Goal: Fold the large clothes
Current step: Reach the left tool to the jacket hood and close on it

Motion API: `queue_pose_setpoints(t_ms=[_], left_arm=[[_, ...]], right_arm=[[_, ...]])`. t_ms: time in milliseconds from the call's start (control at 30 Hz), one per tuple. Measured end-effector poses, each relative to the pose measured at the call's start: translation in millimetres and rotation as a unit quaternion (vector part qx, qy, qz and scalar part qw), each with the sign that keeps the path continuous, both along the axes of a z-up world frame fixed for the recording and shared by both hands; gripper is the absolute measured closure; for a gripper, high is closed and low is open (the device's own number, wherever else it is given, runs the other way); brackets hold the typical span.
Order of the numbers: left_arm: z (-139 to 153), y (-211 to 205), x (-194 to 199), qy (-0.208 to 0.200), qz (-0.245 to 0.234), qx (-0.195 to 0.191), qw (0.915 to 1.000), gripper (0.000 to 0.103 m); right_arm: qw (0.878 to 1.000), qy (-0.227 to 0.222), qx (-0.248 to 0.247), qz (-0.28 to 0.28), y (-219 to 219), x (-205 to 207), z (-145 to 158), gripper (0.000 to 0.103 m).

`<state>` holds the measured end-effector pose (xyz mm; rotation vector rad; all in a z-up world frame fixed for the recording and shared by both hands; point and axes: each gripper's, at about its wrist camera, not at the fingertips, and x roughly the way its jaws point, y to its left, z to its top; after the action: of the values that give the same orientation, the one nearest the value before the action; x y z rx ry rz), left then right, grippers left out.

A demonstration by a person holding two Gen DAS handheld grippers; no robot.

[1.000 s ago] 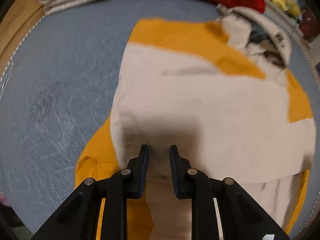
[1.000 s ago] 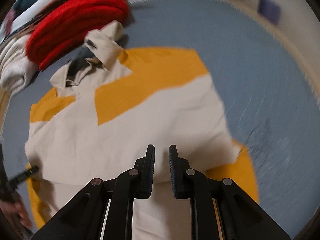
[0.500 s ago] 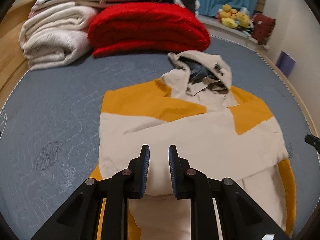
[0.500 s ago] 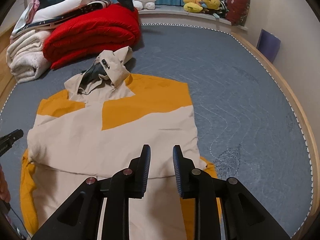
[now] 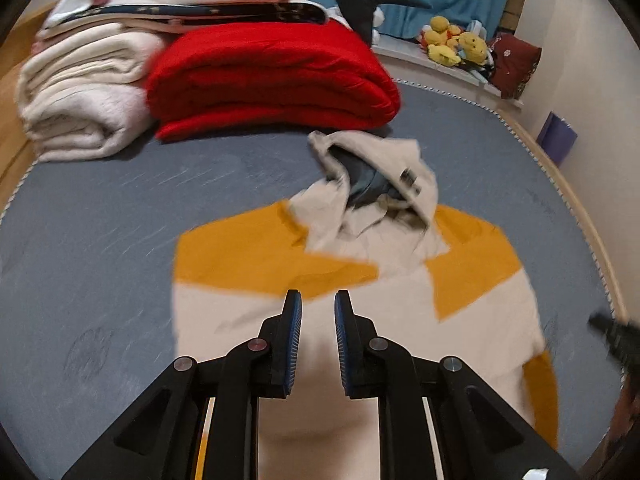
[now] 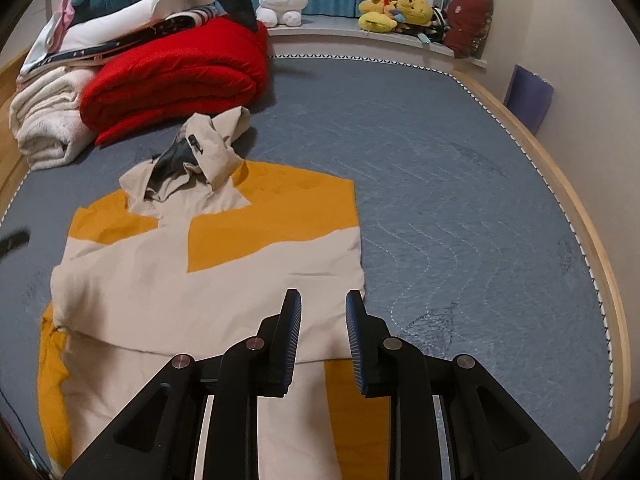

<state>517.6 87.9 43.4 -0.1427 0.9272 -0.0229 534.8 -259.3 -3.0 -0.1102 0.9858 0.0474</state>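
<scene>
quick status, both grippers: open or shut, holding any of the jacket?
Left gripper: open, jaws narrowly apart and just been closing, nothing between them, above the jacket.
Right gripper: open, gap a little wider, holding nothing.

Jacket (image 6: 168,280) matt cloth; bedcover (image 6: 460,208) quilted (stitched waves); blanket (image 5: 272,76) plush.
</scene>
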Motion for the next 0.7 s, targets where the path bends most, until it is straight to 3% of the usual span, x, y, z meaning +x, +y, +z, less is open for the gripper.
queue_pose_setpoints(t_ms=[267, 333, 467, 567, 700], left_arm=[[-30.9, -8.2, 155.2, 0.019, -0.002, 0.020, 0.9996, 0.088], [-42.5, -3.3, 189.8, 0.035, 0.008, 0.005, 0.9993, 0.088], [-63.6, 9.8, 254.1, 0.069, 0.035, -0.060, 0.9952, 0.087], [-79.6, 8.7, 291.7, 0.092, 0.031, -0.067, 0.9930, 0.067], [-116.6, 12.9, 329.0, 0.133, 0.057, -0.066, 0.9873, 0.066]], right_arm=[[1.000, 0.021, -0.002, 0.007, -1.2, 6.6, -18.6, 0.078], [1.000, 0.026, -0.004, 0.005, -1.6, 9.6, -22.3, 0.078], [0.999, 0.032, -0.007, 0.009, 2.4, 15.3, -28.6, 0.078], [0.999, 0.037, -0.012, 0.017, 6.9, 19.2, -34.1, 0.078], [0.998, 0.056, -0.001, 0.016, 5.6, 27.6, -44.9, 0.078]])
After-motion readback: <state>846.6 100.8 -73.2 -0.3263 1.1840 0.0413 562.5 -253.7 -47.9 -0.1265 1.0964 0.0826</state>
